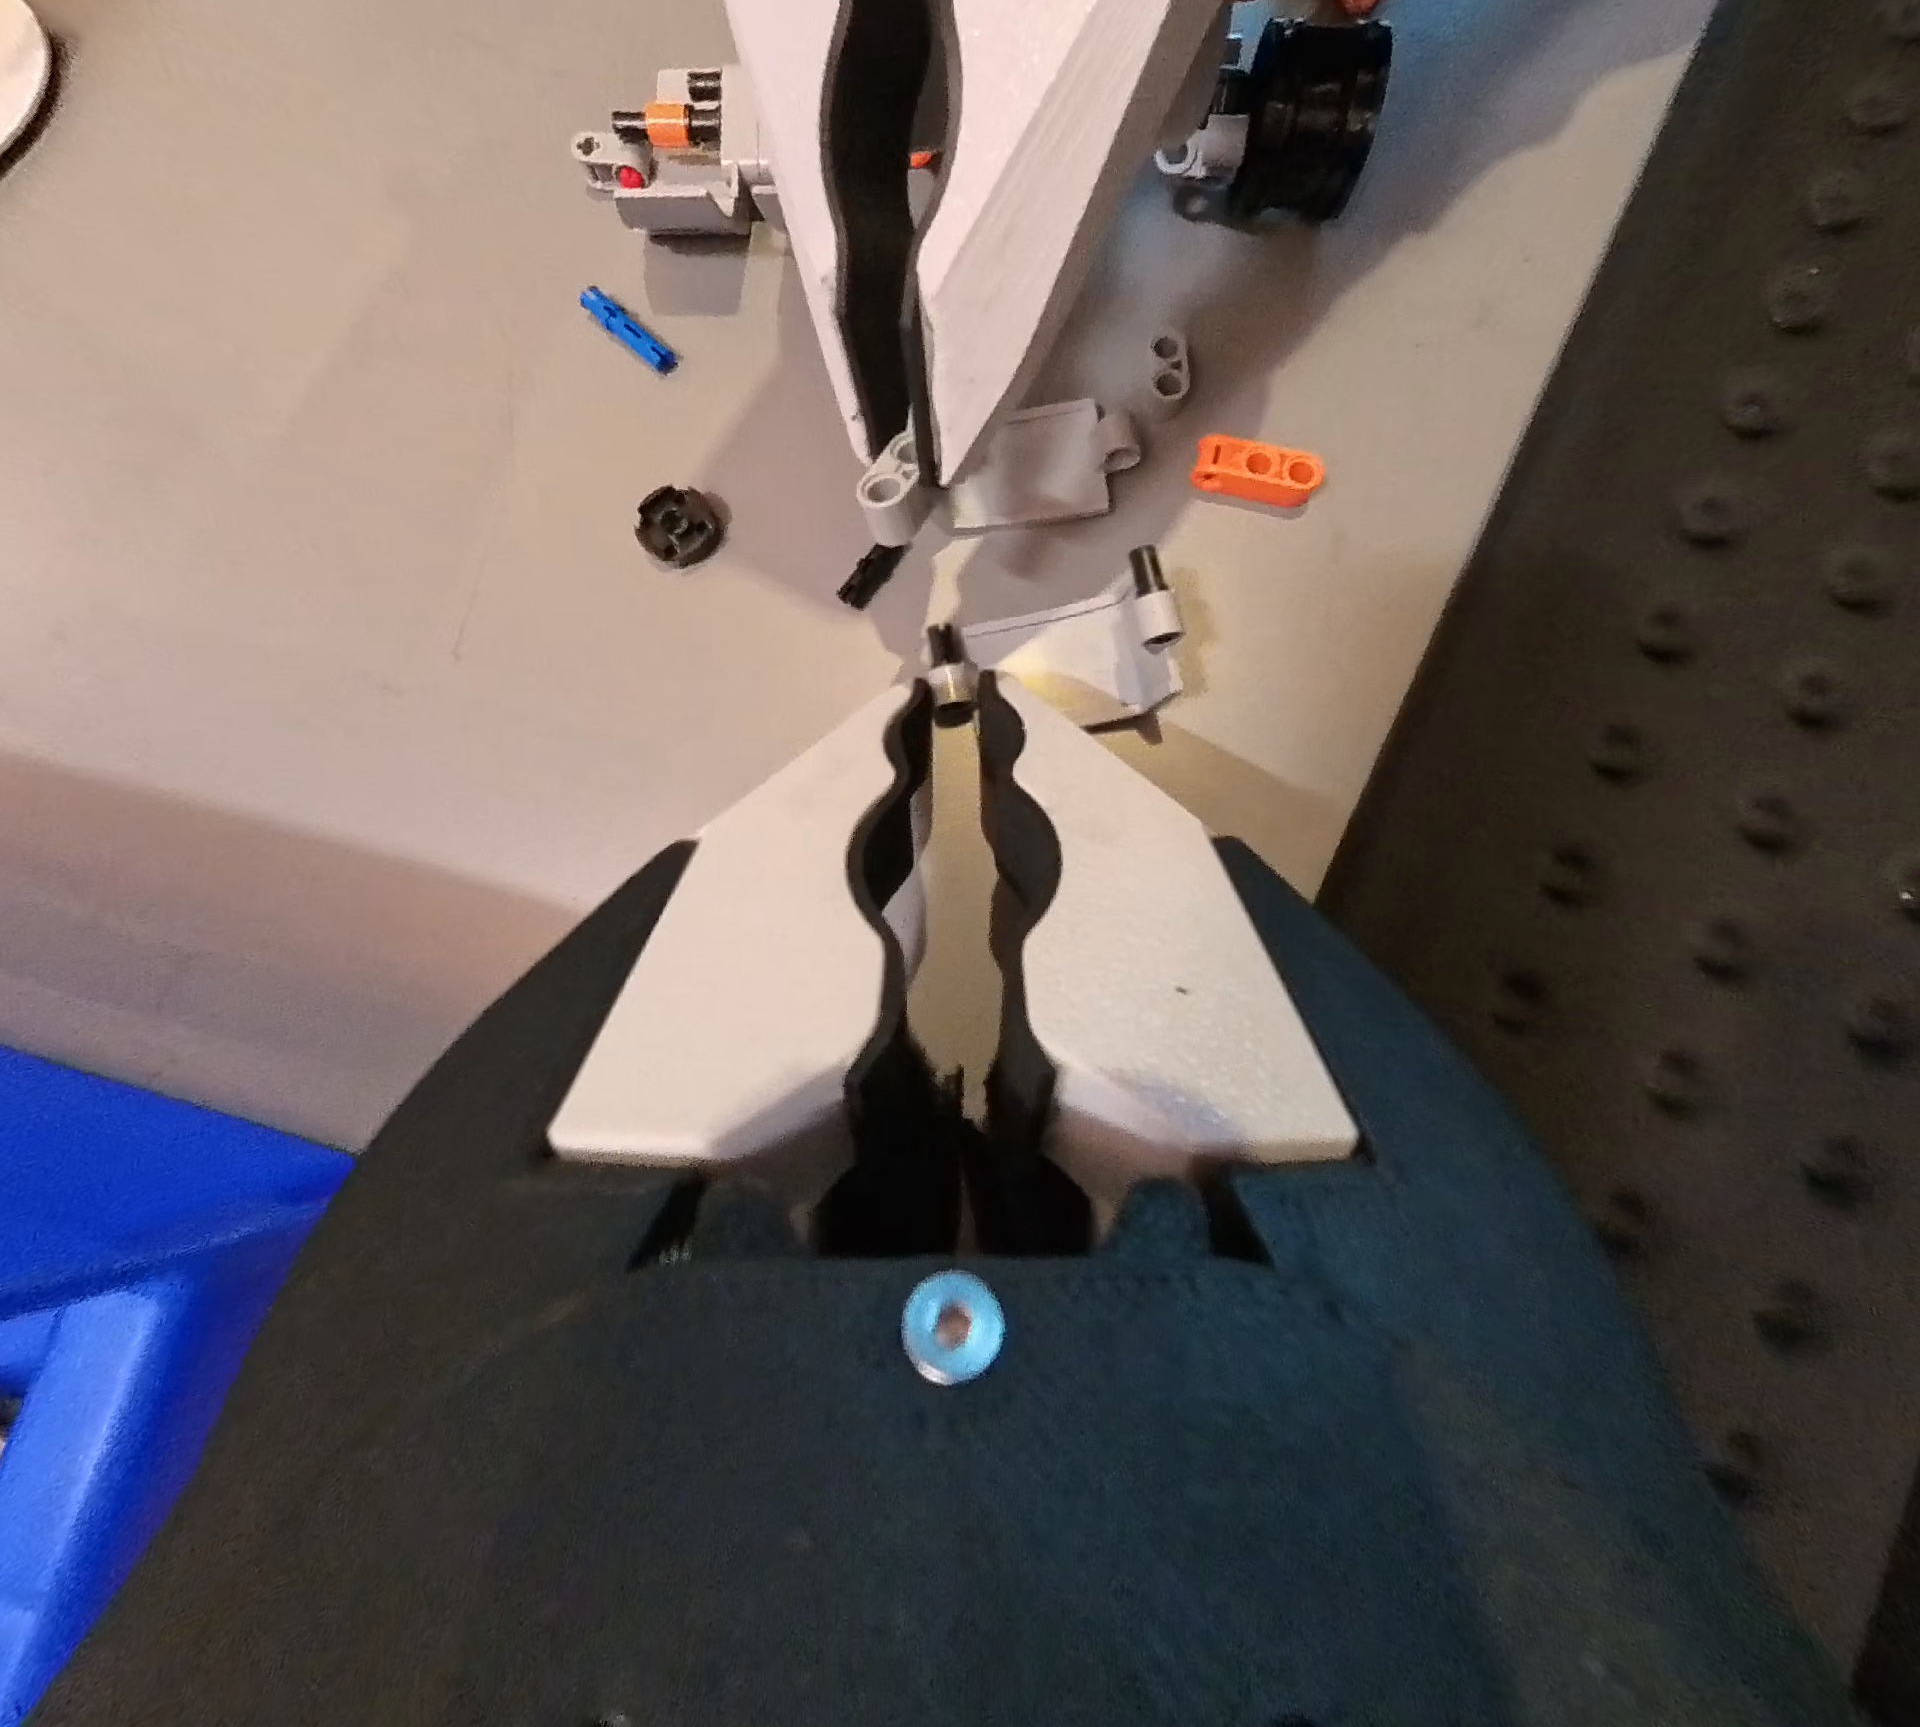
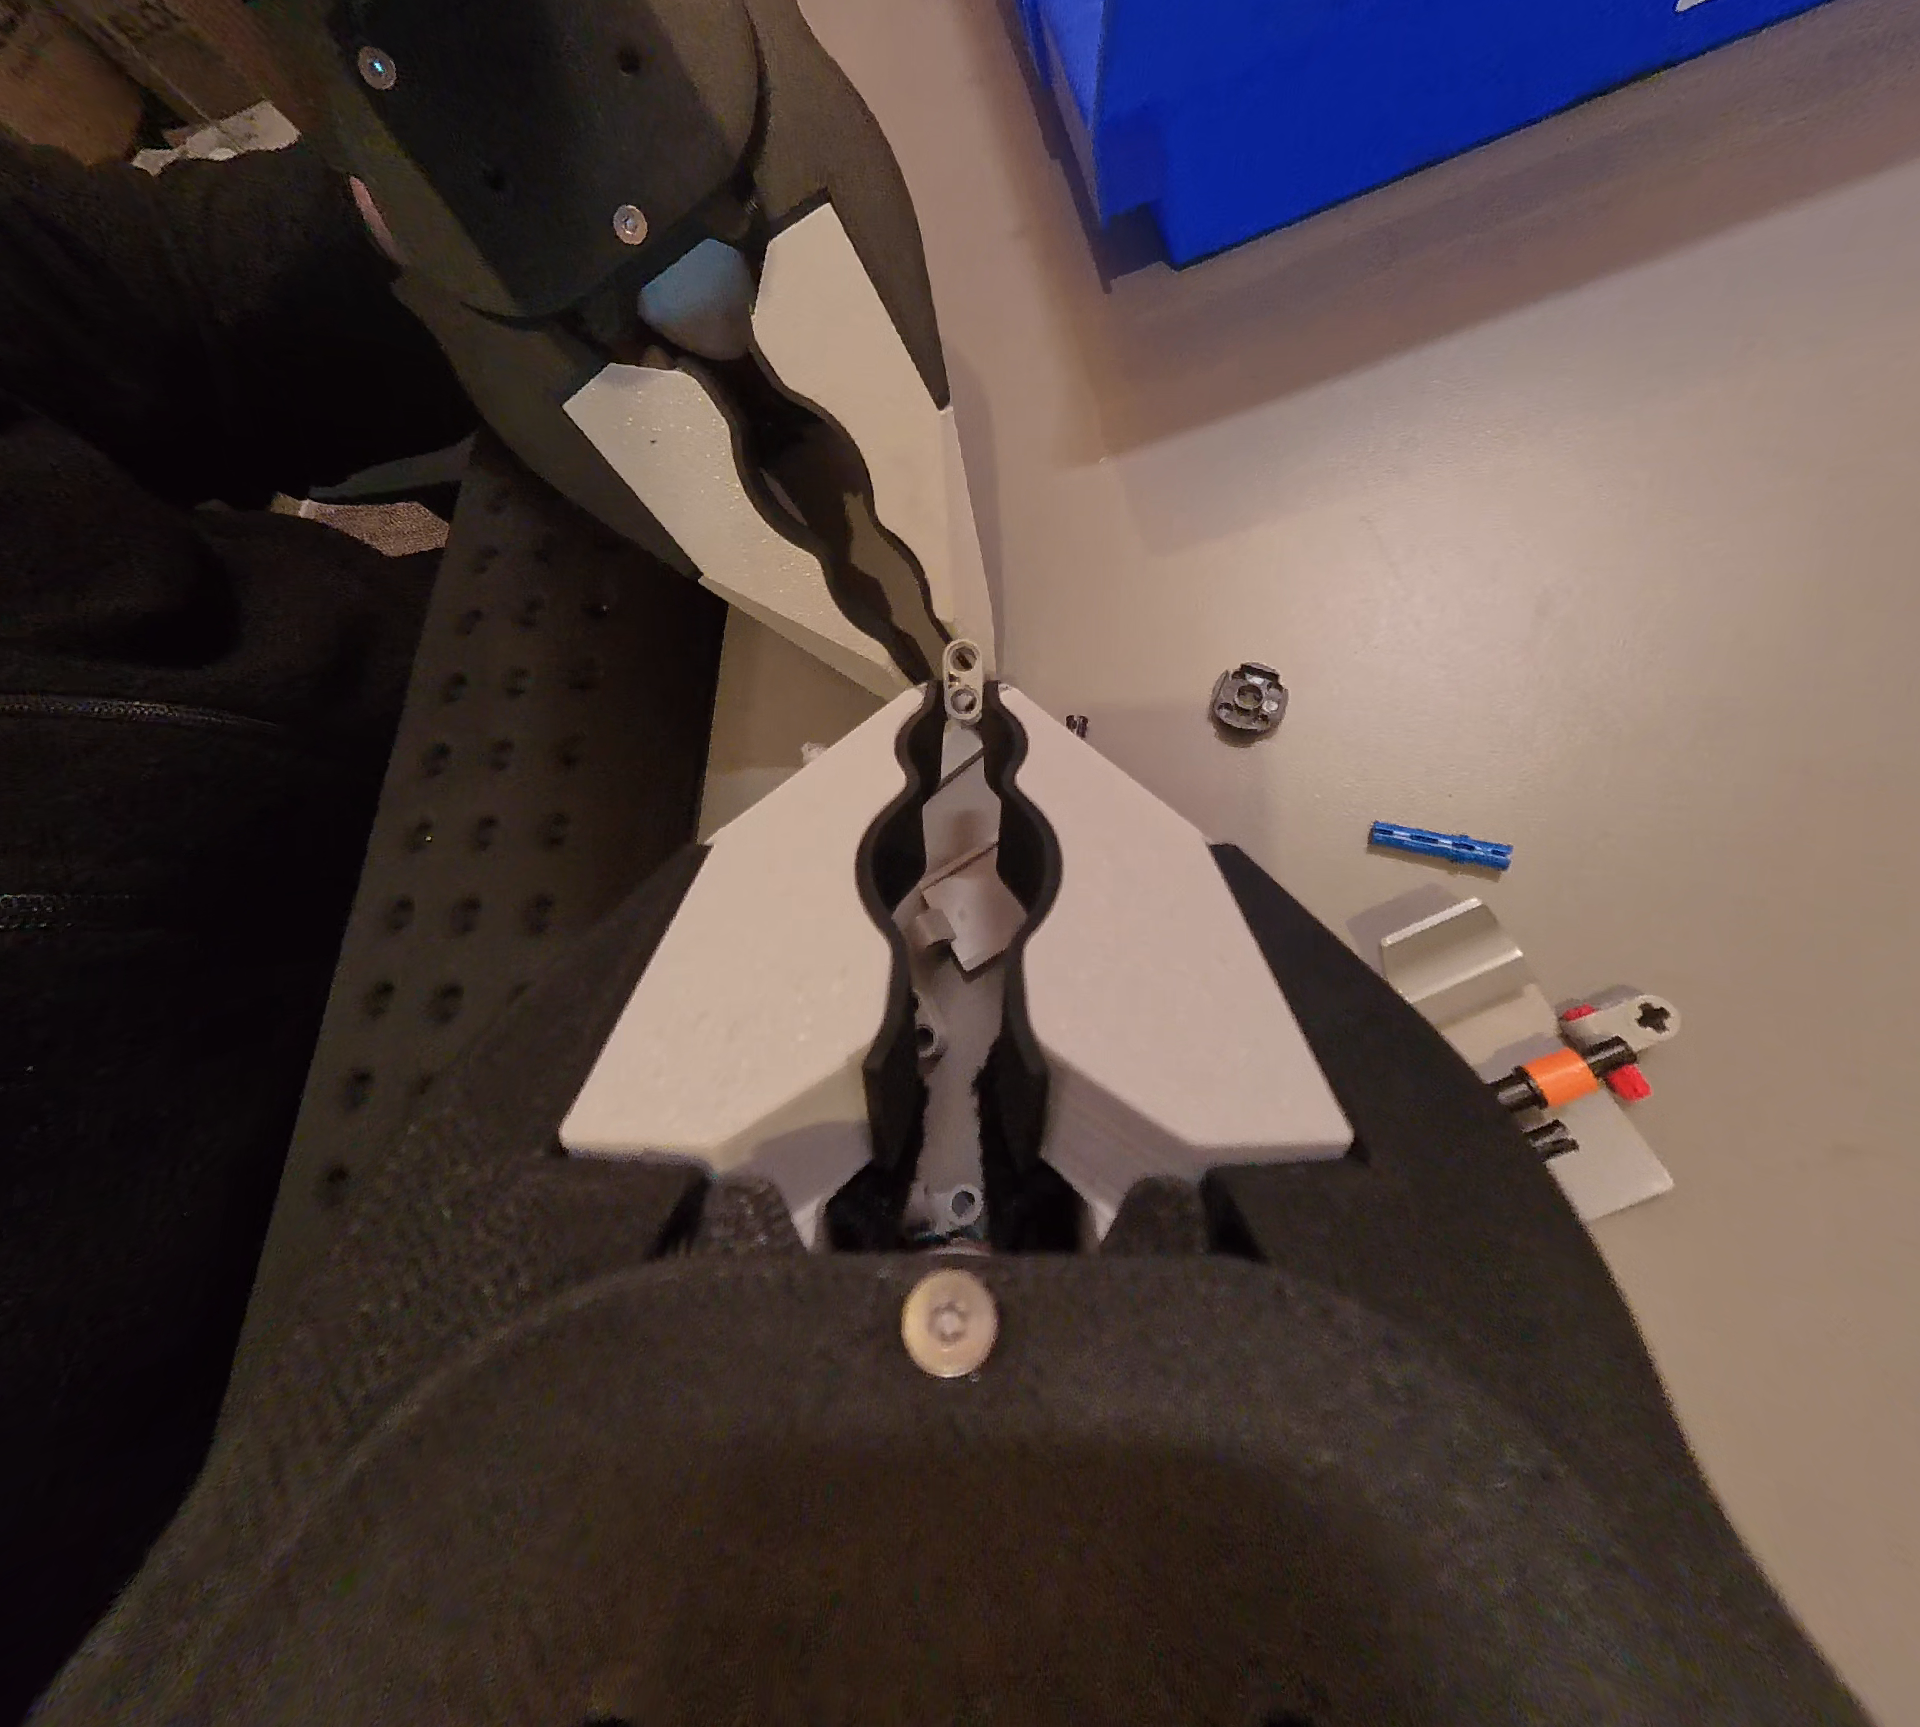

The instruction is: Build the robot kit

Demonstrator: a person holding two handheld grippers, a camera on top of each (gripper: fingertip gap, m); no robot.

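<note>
Closest to the lens, the left hand-held gripper (image 1: 956, 690) pinches a small grey bushing with a black pin (image 1: 948, 675) at its very tips, jaws nearly shut. Facing it, the right hand-held gripper (image 2: 961, 698) is clamped on a grey two-hole connector (image 2: 962, 685), just above the surface (image 1: 312, 430). Both holds are shallow; a skewed push could, I judge, pop either piece loose among the black round piece (image 1: 681, 529) and orange beam (image 1: 1259, 467)
</note>
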